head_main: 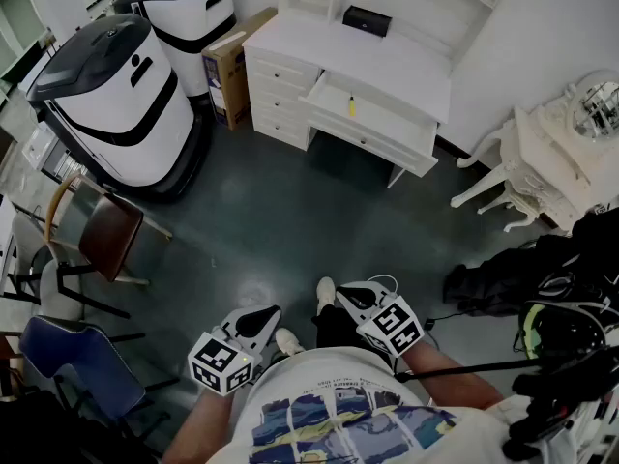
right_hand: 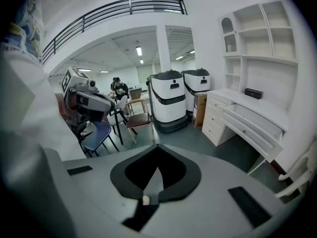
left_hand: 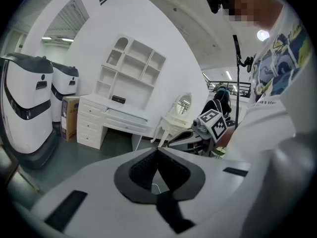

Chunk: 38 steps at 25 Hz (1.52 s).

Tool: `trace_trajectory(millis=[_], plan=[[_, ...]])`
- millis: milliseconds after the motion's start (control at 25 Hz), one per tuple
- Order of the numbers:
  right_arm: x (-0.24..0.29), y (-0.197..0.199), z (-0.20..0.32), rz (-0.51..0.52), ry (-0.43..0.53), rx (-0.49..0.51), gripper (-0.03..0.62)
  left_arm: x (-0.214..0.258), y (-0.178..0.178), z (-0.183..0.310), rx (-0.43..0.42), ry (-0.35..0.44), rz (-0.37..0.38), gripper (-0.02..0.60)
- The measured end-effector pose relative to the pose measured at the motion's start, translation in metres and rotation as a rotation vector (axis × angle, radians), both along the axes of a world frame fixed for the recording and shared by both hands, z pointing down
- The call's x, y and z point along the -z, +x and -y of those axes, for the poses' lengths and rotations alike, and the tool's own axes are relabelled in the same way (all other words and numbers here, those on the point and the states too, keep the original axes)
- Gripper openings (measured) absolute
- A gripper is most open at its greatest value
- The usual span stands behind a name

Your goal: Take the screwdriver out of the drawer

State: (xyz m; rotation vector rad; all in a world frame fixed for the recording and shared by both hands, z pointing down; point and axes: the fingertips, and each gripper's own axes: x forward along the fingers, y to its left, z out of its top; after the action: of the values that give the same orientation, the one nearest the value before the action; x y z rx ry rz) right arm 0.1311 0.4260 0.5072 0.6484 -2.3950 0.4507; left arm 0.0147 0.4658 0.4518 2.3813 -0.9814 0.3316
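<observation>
A white desk (head_main: 319, 46) stands across the room with its middle drawer (head_main: 372, 124) pulled open. A small yellow-handled screwdriver (head_main: 351, 105) lies inside it. Both grippers are held close to the person's body, far from the desk. My left gripper (head_main: 257, 319) is shut with nothing between its jaws, and in its own view the tips (left_hand: 157, 150) meet. My right gripper (head_main: 340, 294) is also shut and empty, tips (right_hand: 157, 148) together. The desk (left_hand: 116, 117) shows small in the left gripper view, and the open drawer (right_hand: 255, 125) shows at the right of the right gripper view.
Two large white-and-black machines (head_main: 121, 104) (head_main: 189, 8) and a cardboard box (head_main: 232, 66) stand left of the desk. A brown chair (head_main: 108, 240) and a blue chair (head_main: 58, 351) are at the left. A white ornate table (head_main: 542, 162) and black bags (head_main: 522, 278) are at the right.
</observation>
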Motion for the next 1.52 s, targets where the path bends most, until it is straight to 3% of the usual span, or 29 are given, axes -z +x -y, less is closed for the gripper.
trace_trajectory(millis=[680, 1000, 1280, 1400, 1520], plan=[[-0.017, 0.033, 0.149, 0.057, -0.028, 0.005, 0.025, -0.001, 0.040, 0.148, -0.023, 0.010, 0.073, 0.014], [-0.037, 0.059, 0.224, 0.087, -0.031, -0.096, 0.026, -0.003, 0.068, 0.209, -0.084, 0.036, 0.108, 0.014], [-0.052, 0.038, 0.286, 0.074, -0.026, -0.187, 0.031, -0.015, 0.036, 0.276, -0.137, 0.050, 0.098, 0.014], [-0.060, 0.029, 0.318, 0.051, -0.042, -0.262, 0.115, -0.017, 0.017, 0.317, -0.182, 0.071, 0.074, 0.014], [-0.061, 0.017, 0.349, 0.011, -0.040, -0.323, 0.120, -0.013, -0.001, 0.357, -0.249, 0.084, 0.049, 0.015]])
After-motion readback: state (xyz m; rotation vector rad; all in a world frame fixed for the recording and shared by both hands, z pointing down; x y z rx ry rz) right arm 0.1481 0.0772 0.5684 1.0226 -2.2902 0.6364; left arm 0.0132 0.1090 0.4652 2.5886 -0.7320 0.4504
